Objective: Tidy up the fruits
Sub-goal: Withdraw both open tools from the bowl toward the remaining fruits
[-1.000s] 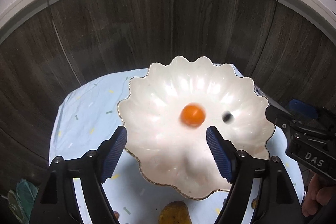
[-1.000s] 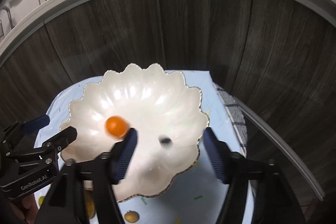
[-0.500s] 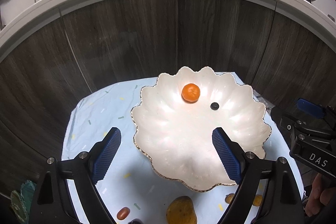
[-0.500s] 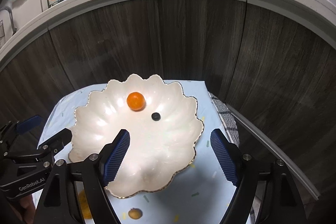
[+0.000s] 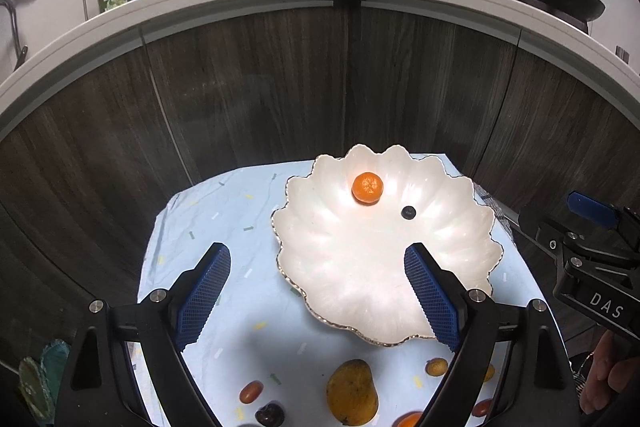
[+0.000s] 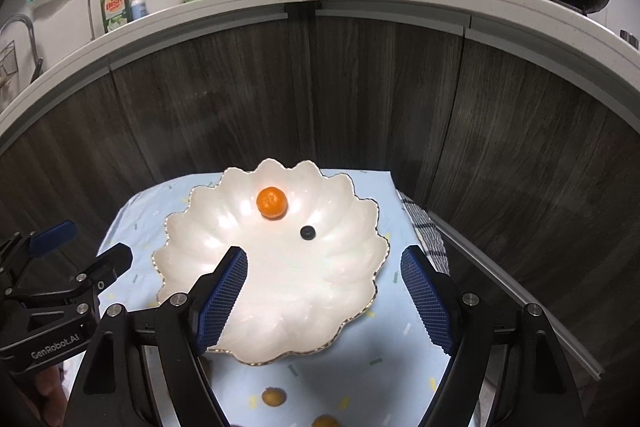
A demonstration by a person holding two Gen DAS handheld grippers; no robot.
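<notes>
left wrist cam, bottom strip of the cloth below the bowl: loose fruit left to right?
small red fruit → dark round fruit → mango → small yellow-brown fruit. Pieces further right sit behind the gripper finger, so they are left out.

The left gripper (image 5: 318, 297) hangs over a blue cloth (image 5: 208, 227), its jaws spread wide after opening, nothing between them. A white scalloped bowl (image 5: 360, 267) sits at centre, holding a tangerine (image 5: 367, 188) at its 12 o'clock and a blueberry (image 5: 408, 212) just beside, toward 2 o'clock. At 6 o'clock of the bowl lie a mango (image 5: 352, 391), a red fruit (image 5: 251, 391), a dark fruit (image 5: 270, 415) and small yellow ones (image 5: 437, 367). The right gripper (image 5: 592, 247) shows at 3 o'clock.
</notes>
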